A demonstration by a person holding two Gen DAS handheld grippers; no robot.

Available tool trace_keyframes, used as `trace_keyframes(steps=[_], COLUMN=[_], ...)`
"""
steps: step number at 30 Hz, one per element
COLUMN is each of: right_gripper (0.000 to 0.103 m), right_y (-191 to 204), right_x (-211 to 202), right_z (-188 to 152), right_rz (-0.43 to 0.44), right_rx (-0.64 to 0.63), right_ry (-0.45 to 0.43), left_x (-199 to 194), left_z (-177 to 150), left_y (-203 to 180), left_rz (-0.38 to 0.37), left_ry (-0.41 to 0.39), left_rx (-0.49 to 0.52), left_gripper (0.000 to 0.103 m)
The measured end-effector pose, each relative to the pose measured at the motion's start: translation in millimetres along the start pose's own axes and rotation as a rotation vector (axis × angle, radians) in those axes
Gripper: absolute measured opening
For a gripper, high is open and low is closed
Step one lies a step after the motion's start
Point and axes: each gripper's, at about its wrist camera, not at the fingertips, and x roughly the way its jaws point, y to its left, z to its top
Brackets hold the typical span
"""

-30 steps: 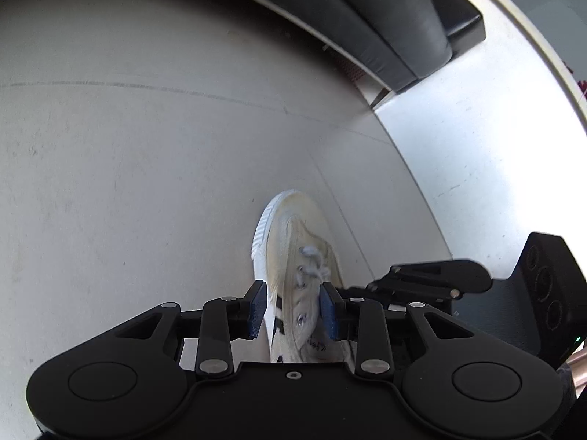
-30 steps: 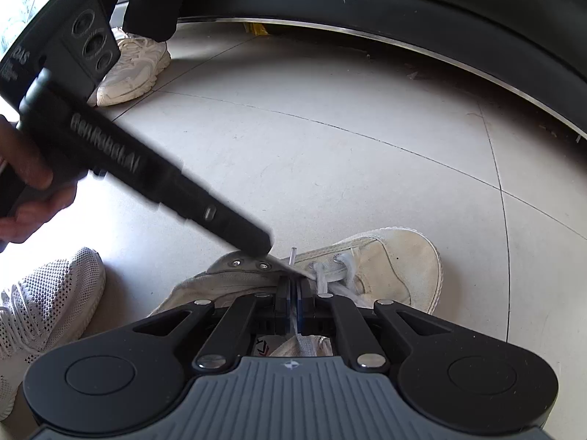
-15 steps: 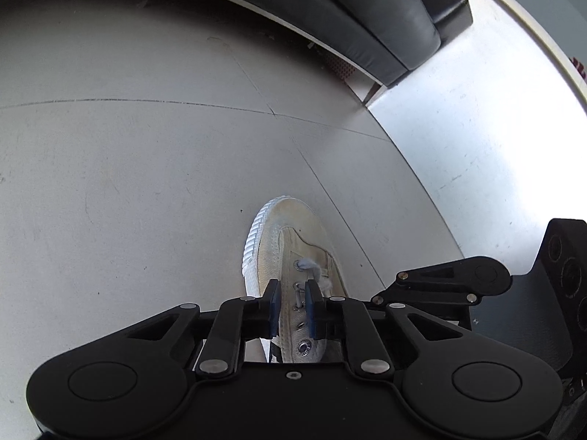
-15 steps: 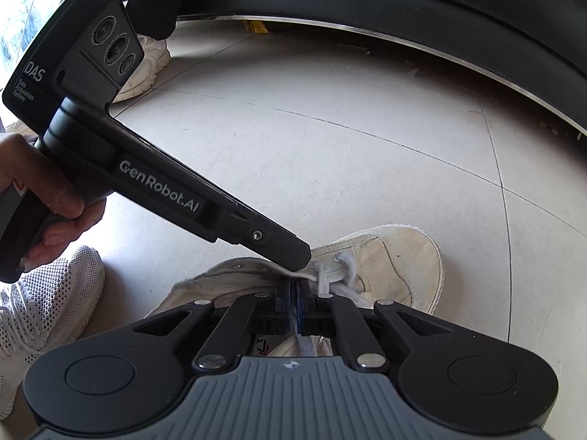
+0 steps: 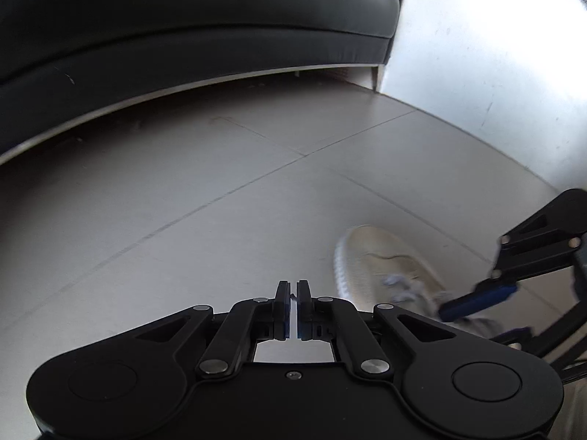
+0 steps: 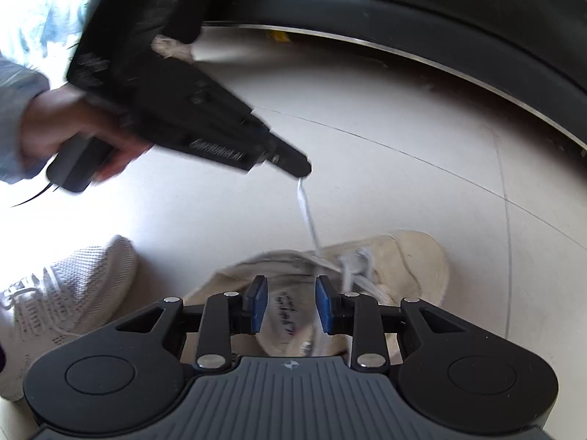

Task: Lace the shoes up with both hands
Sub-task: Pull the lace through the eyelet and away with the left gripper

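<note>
Nearest in the right wrist view, the right gripper (image 6: 290, 304) hangs over the heel opening of the cream canvas shoe (image 6: 396, 256) on the pale tiled floor (image 6: 403, 190); its blue pads are spreading apart, with only the insole print showing between them and nothing pinched. Just beyond, a white lace (image 6: 308, 216) rises taut from the eyelets up to the tip of the left gripper (image 6: 302, 174), whose fingers are pressed together on the lace end. A hand (image 6: 69, 135) grips that tool's handle. A knit mesh sneaker (image 6: 62, 293) sits at lower left, and a dark sofa (image 6: 440, 11) edges the far floor.

The left wrist view shows none of the hand or the mesh sneaker. There the closed pads pinch a thin white strip, and the shoe lies blurred to the right, its toe toward the sofa, beneath the right gripper's blue pad (image 5: 477, 300).

Half a second ago the left tool's tip sat down at the eyelets and the right pads were closed; now the tip is lifted with the lace drawn out, and the left view has swung off the shoe
</note>
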Motion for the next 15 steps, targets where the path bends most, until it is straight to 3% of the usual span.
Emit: trace_keyframes(steps=[3, 5, 7, 8, 9, 10, 12, 15], right_gripper=[0.034, 0.034, 0.034, 0.036, 0.037, 0.038, 0.038, 0.039], right_y=[8.0, 11.7, 12.7, 11.7, 10.4, 9.3, 9.3, 11.7], right_x=[3.7, 7.5, 9.1, 9.3, 9.8, 10.5, 13.1, 16.7], right_z=[-1.1, -3.6, -4.5, -4.5, -4.6, -5.2, -6.0, -6.4], right_rz=[0.033, 0.044, 0.025, 0.025, 0.026, 0.026, 0.023, 0.015], right_rx=[-0.006, -0.003, 0.004, 0.014, 0.024, 0.034, 0.033, 0.026], right_ry=[0.011, 0.027, 0.036, 0.038, 0.038, 0.039, 0.054, 0.060], left_x=[2.0, -7.1, -20.4, -24.9, -27.0, -26.6, -21.5, -8.5], left_z=[-4.6, -2.0, 2.8, 5.4, 6.5, 6.3, 0.8, -12.3], left_y=[52.3, 78.1, 79.4, 65.8, 45.6, 28.0, -26.0, -73.8], left_rz=[0.196, 0.265, 0.193, 0.108, 0.034, -0.025, -0.147, -0.208], left_ry=[0.063, 0.097, 0.090, 0.089, 0.080, 0.068, 0.018, -0.039], left_rx=[0.071, 0.080, 0.091, 0.128, 0.206, 0.287, 0.560, 0.839], left_gripper=[0.000, 0.000, 0.000, 0.000, 0.006, 0.025, 0.043, 0.043])
